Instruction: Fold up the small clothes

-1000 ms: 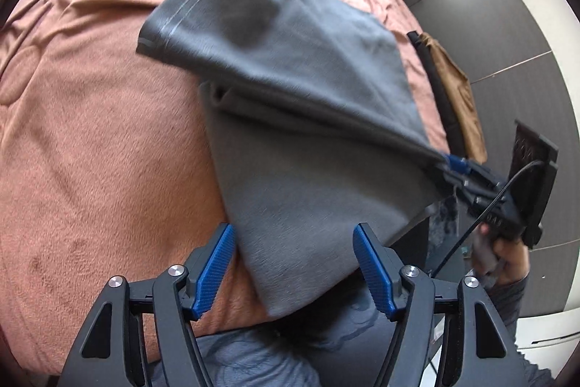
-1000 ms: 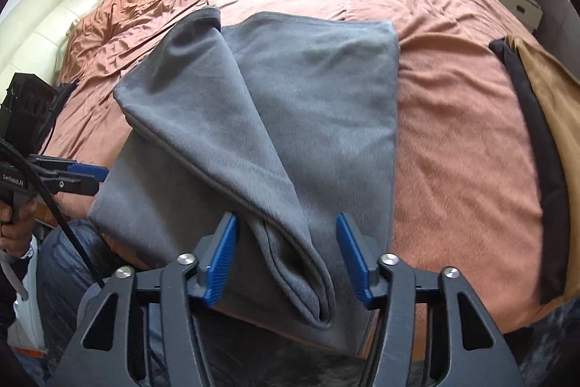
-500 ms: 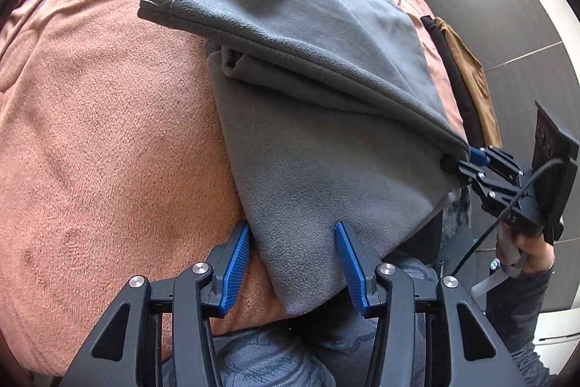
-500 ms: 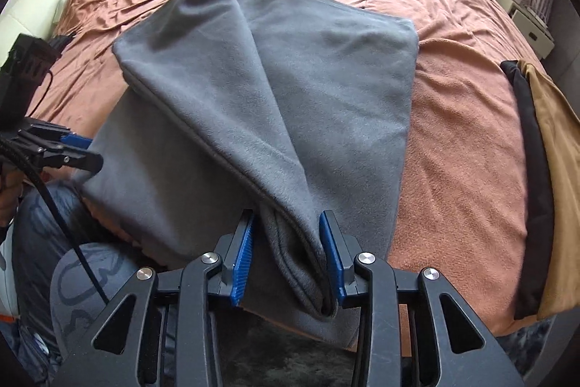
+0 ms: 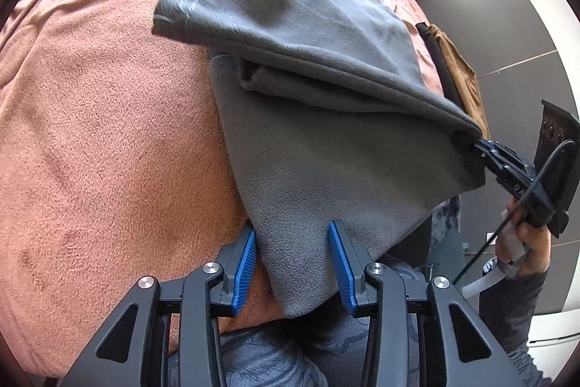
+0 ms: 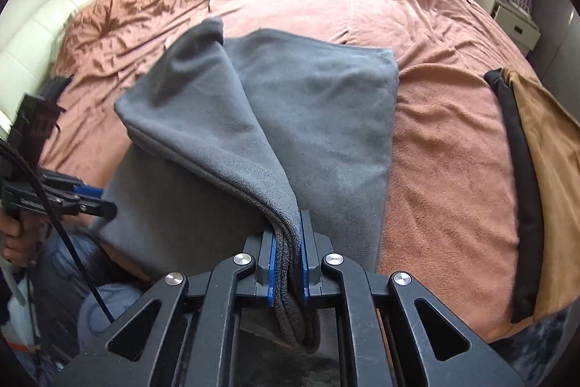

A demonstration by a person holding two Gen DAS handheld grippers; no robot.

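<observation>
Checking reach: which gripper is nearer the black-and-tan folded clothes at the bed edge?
Right. The right gripper, shut on the grey garment, sits just left of the black-and-tan clothes. The left gripper is farther, across the garment.

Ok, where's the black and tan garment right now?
Right wrist view, far right: the black and tan garment lies on the rust bedspread, apart from the grey fleece garment.

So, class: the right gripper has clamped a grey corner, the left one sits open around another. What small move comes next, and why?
Probably shut the left gripper on the grey garment: its near corner already lies between the open blue pads, while the right gripper grips the folded edge.
</observation>
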